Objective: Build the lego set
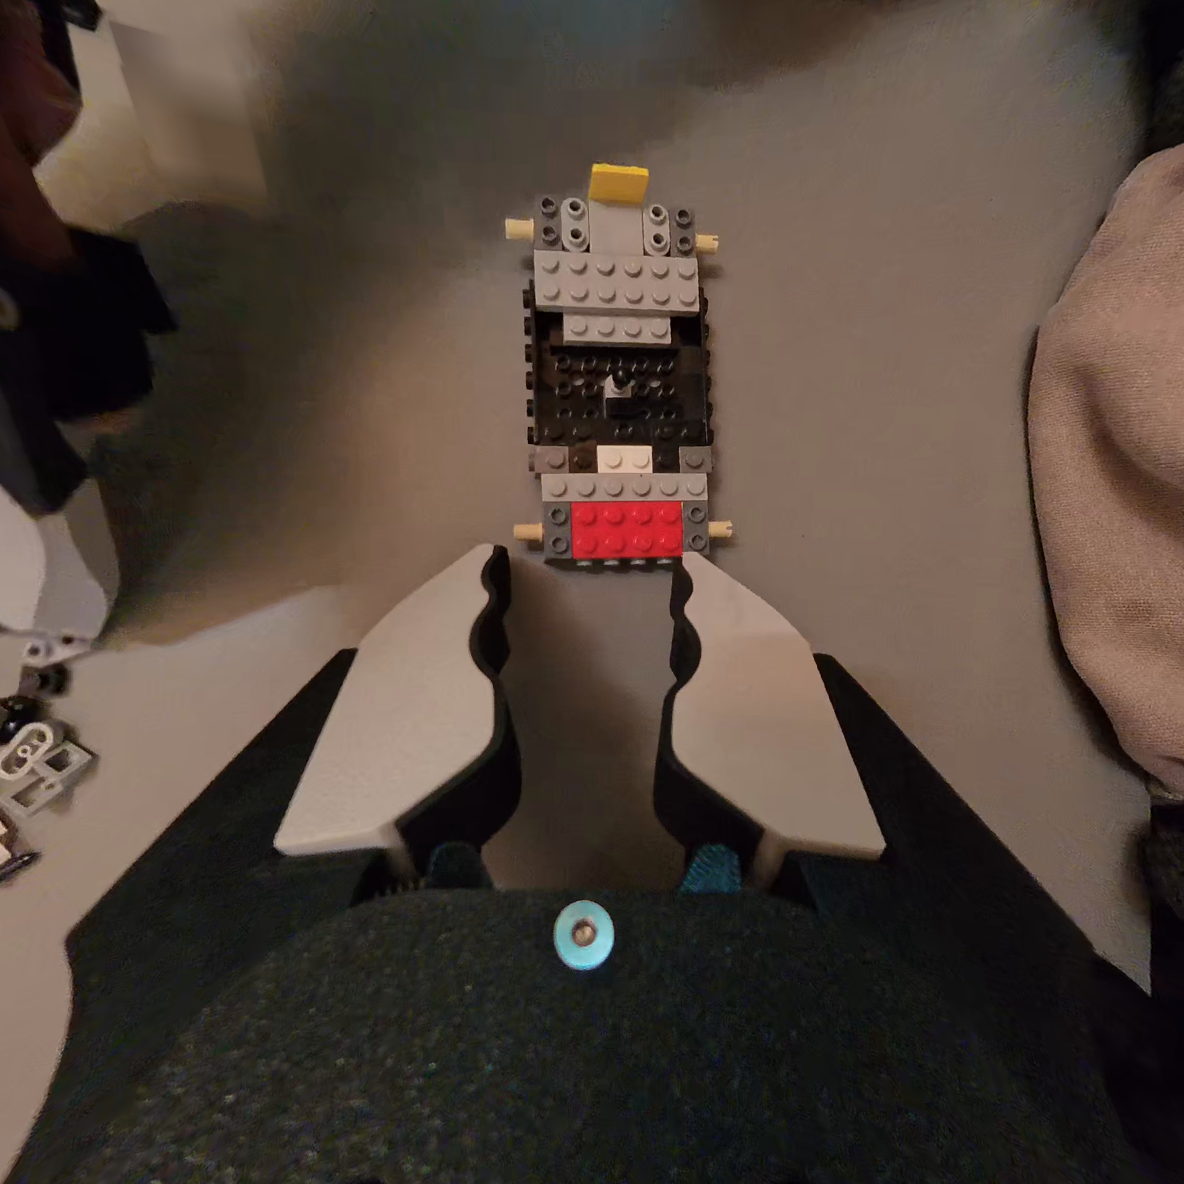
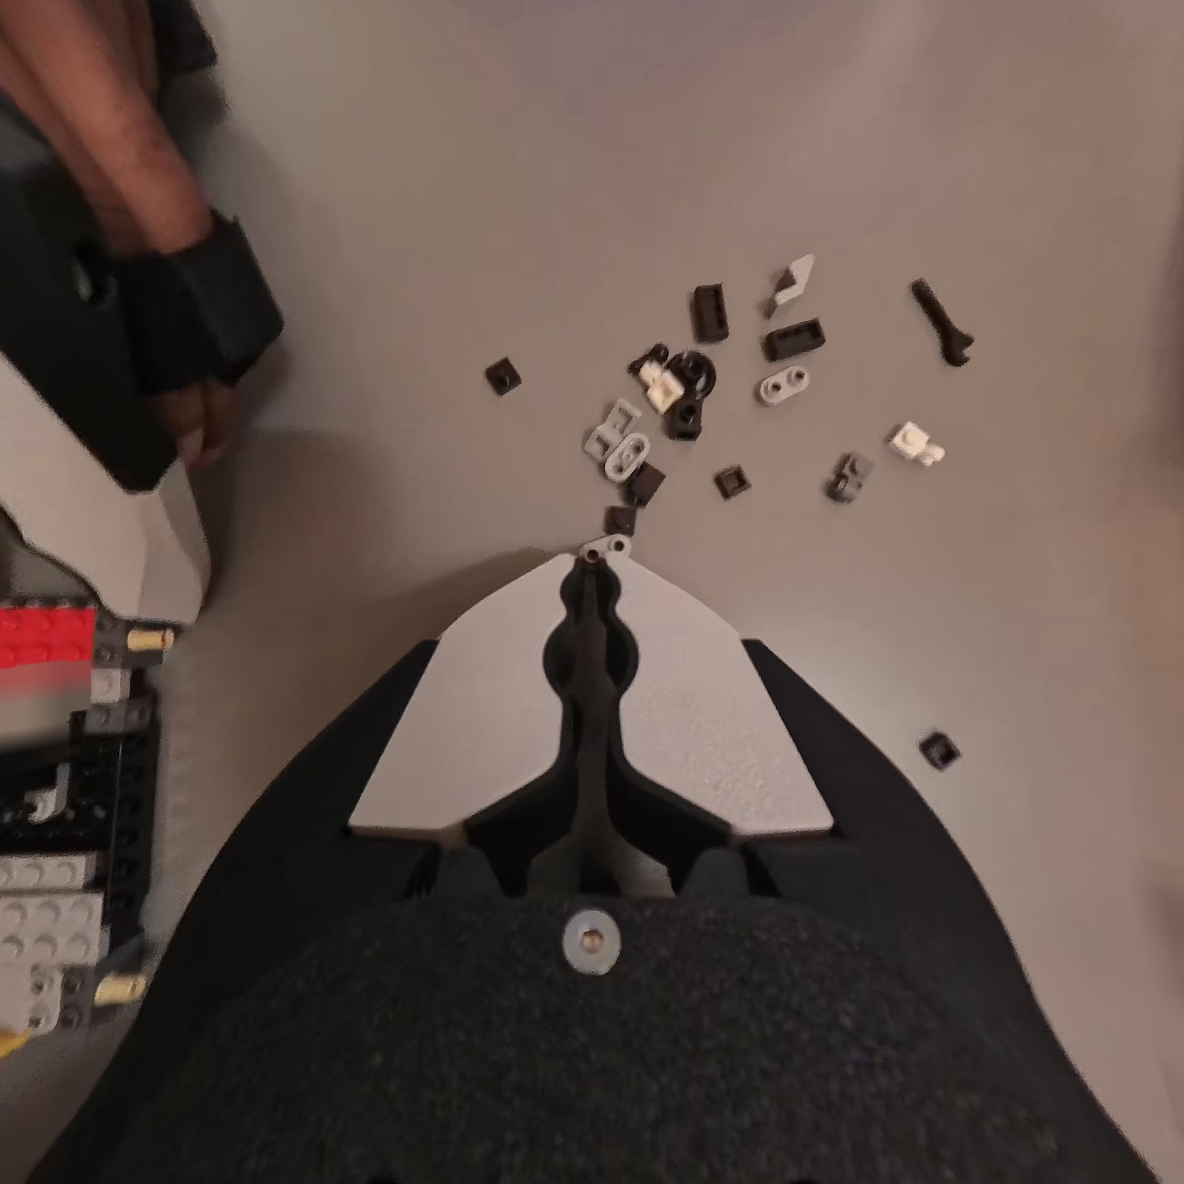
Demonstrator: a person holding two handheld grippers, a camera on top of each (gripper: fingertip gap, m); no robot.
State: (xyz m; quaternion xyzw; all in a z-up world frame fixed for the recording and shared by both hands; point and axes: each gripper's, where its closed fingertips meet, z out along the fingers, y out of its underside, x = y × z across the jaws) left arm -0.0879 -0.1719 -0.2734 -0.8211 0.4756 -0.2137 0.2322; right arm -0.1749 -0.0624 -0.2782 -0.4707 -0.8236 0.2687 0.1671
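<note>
The lego model [image 1: 618, 384] lies flat on the grey table, built of grey and black plates with a red brick [image 1: 626, 530] at its near end and a yellow tile [image 1: 619, 184] at its far end. My left gripper [image 1: 589, 567] is open and empty, its tips just short of the red end. In the right wrist view the model [image 2: 70, 801] shows at the left edge. My right gripper [image 2: 601, 556] is shut on a small light grey two-hole plate [image 2: 605, 546] at its tips, above the table.
Several loose small black, grey and white pieces [image 2: 737, 397] lie scattered ahead of the right gripper, with one black piece [image 2: 938, 749] apart at the right. More loose pieces [image 1: 38, 762] lie at the left. A beige cloth [image 1: 1115, 480] lies to the right of the model.
</note>
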